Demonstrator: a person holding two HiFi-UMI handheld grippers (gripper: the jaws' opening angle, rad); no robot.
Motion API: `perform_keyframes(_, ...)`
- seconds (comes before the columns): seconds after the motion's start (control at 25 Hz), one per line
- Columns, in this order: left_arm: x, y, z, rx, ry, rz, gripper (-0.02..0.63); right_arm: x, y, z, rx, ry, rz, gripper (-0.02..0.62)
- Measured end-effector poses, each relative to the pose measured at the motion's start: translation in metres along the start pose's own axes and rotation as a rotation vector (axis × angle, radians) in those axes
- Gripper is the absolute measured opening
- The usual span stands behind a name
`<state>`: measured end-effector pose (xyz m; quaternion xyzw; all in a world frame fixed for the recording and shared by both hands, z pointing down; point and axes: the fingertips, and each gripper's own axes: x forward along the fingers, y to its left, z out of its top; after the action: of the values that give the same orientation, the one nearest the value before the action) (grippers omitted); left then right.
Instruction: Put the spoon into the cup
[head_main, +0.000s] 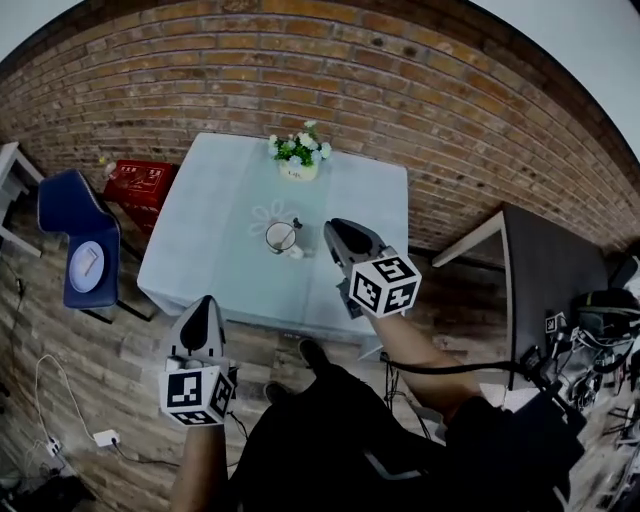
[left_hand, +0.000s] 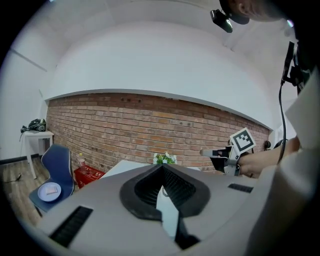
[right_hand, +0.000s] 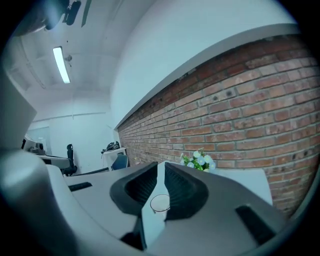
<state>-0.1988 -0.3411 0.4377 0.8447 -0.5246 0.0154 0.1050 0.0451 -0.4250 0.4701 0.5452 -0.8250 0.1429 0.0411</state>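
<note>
A clear glass cup (head_main: 282, 237) stands near the middle of the table with the pale blue cloth (head_main: 200, 250). A thin spoon handle (head_main: 294, 230) seems to lean out of it, and a small white thing (head_main: 296, 253) lies beside it. My right gripper (head_main: 337, 230) hovers just right of the cup, apart from it. In the right gripper view the cup (right_hand: 160, 203) shows through the narrow gap of my right gripper (right_hand: 161, 167), with nothing between the jaws. My left gripper (head_main: 203, 306) hangs in front of the table edge. In its own view my left gripper (left_hand: 162, 170) has its tips together and holds nothing.
A pot of white flowers (head_main: 298, 155) stands at the table's back edge. Left of the table are a blue chair (head_main: 70, 225) with a white plate (head_main: 86, 265) on it and a red crate (head_main: 140, 182). A dark table (head_main: 550, 270) stands at the right; cables lie on the floor.
</note>
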Motion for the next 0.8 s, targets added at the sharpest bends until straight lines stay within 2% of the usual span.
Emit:
perform_keyframes(0.28, 0.011, -0.011, 0.016, 0.033, -0.037, -0.098, 0.009, -0.073, 0.003, 0.028, -0.039, -0.033, -0.136, 0.029)
perform_keyframes(0.44, 0.01, -0.019, 0.026, 0.028, -0.059, -0.121, 0.009, -0.102, 0.004, 0.037, -0.037, -0.053, -0.183, 0.023)
perform_keyframes(0.6, 0.008, -0.028, 0.04, 0.037, -0.078, -0.121, 0.009, -0.119, 0.002, 0.05, -0.037, -0.079, -0.196, 0.018)
perform_keyframes(0.8, 0.01, -0.042, 0.057, 0.048, -0.096, -0.103, 0.009, -0.134, 0.005, 0.071, -0.07, -0.108, -0.166, 0.018)
